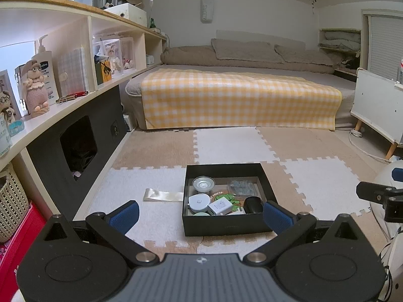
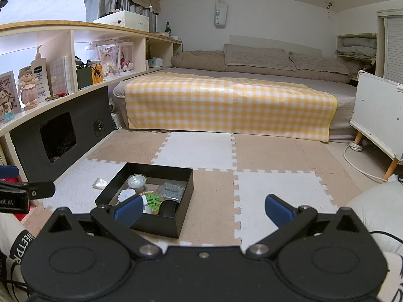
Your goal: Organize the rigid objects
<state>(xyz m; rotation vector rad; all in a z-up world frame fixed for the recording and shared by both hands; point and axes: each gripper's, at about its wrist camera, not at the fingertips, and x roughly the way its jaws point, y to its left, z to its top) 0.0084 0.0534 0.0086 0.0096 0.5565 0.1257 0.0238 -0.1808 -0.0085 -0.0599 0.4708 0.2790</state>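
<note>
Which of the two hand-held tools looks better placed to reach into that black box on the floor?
Probably the left tool: it is open, and the black box sits centred between its fingers. From the right tool, also open, the box lies off to the left.

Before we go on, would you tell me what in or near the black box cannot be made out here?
- Box front corner contents: hidden by its near wall, left wrist view.
- White charger: right wrist view, covered by the right tool's blue finger.
- Pale strip on the mat: right wrist view, mostly behind the box wall.
- Clear packet: contents too small.
</note>
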